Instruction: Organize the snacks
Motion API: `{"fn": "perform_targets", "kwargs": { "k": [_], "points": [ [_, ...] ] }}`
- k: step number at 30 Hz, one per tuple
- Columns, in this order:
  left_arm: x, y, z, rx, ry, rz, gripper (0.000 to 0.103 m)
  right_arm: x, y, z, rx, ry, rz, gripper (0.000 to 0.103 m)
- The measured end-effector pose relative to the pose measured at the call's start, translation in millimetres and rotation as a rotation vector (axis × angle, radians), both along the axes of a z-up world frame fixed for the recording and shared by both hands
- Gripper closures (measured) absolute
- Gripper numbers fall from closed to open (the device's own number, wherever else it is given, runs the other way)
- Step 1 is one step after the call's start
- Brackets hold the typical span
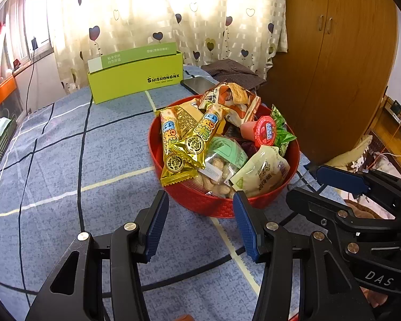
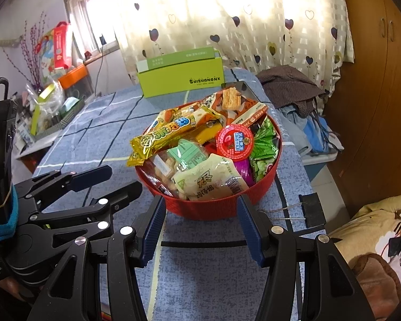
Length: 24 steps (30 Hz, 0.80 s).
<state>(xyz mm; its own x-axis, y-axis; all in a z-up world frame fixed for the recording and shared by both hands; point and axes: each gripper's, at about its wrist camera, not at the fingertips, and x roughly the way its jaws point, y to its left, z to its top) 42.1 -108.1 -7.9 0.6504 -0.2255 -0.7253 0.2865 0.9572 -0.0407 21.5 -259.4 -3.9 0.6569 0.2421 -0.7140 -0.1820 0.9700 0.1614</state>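
Two grippers hover just short of the red basket [image 1: 200, 203], the left gripper [image 1: 200, 222] and the right gripper [image 2: 200, 222] both with jaws spread and holding nothing. The snacks [image 2: 200, 149] lie heaped in the basket: gold bars, a red jelly cup [image 2: 235, 141], a green pack, peanuts. The green box [image 1: 136, 80] stands open behind, its inside hidden (so it could be either source or goal). This fits a pile waiting to be sorted or one just gathered; which, I cannot judge. The worktop [image 1: 93, 160] wears a blue checked cloth, with heart-print curtains and a wooden wardrobe beyond
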Motion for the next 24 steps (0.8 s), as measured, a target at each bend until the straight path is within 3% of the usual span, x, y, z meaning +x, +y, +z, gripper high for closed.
{"fn": "perform_targets", "kwargs": {
  "k": [24],
  "points": [
    [4.9, -3.8, -8.4, 0.023, 0.027, -0.002, 0.052, 3.2, -0.9, -6.7, -0.014, 0.027, -0.017, 0.048]
  ]
}}
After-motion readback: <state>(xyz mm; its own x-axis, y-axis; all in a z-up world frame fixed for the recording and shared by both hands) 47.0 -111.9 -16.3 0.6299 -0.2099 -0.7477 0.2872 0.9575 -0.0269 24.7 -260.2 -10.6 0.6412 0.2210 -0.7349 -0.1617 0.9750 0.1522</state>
